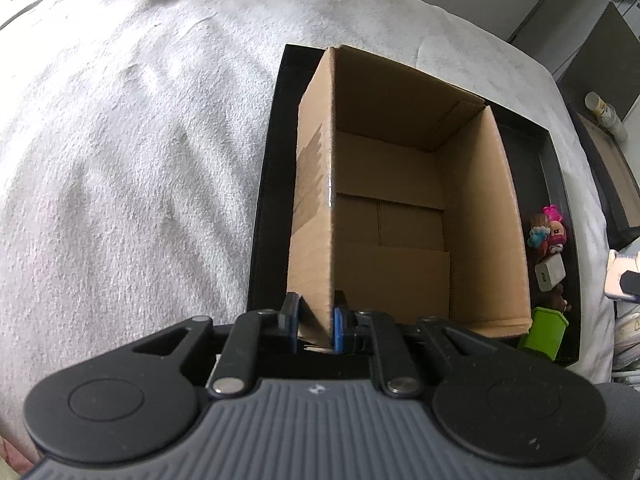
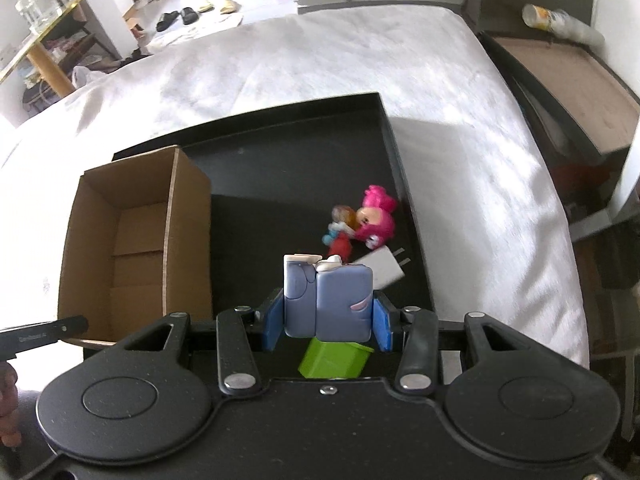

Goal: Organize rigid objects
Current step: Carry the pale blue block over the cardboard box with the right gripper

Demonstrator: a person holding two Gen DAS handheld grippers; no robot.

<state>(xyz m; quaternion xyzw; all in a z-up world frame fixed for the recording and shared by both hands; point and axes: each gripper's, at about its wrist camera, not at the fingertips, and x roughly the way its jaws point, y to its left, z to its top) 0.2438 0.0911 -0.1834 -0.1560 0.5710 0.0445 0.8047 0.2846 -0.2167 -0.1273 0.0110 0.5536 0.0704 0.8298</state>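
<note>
An open cardboard box [image 1: 400, 208] stands at the left end of a black tray [image 1: 266, 184]. My left gripper [image 1: 316, 320] is shut on the near corner of the box's left wall, one blue pad on each side of the cardboard. My right gripper [image 2: 326, 320] is shut on a blue-grey block toy [image 2: 328, 300] with white bits on top and holds it above the tray [image 2: 304, 152]. Under it lies a green cube-shaped cup [image 2: 334, 360]. The box [image 2: 132, 232] shows empty at the left of the right wrist view.
In the tray's right end lie a pink figure [image 2: 374, 218], smaller figures beside it [image 2: 340, 228] and a white charger [image 2: 384, 268]. The tray rests on a white fleecy cover [image 1: 120, 160]. A dark cabinet with a bottle [image 2: 560, 22] stands at the right.
</note>
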